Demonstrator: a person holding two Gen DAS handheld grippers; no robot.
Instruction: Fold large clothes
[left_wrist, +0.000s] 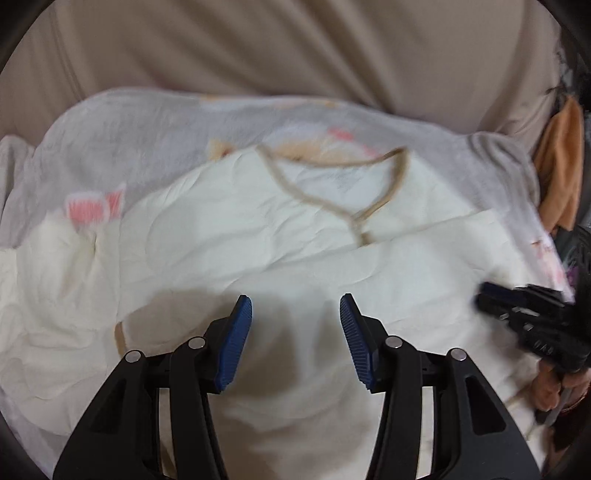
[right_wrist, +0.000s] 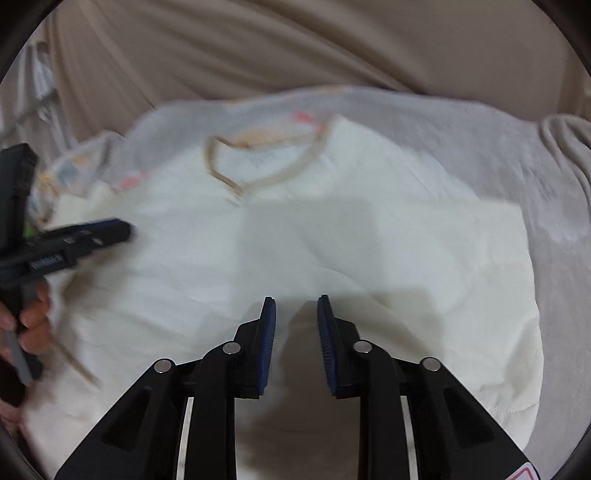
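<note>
Cream shirt (left_wrist: 229, 229) on pale blanket (left_wrist: 122, 129), left gripper (left_wrist: 295, 314) and right gripper (right_wrist: 295, 314) parted above it

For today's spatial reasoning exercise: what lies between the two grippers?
Only the cream shirt. In the right wrist view, bare shirt fabric spans from the left gripper to the right gripper; nothing else lies there.

Beige bedsheet (left_wrist: 295, 48) as base; pale printed blanket (left_wrist: 147, 136) spread on it; cream shirt (left_wrist: 229, 229) atop blanket.
</note>
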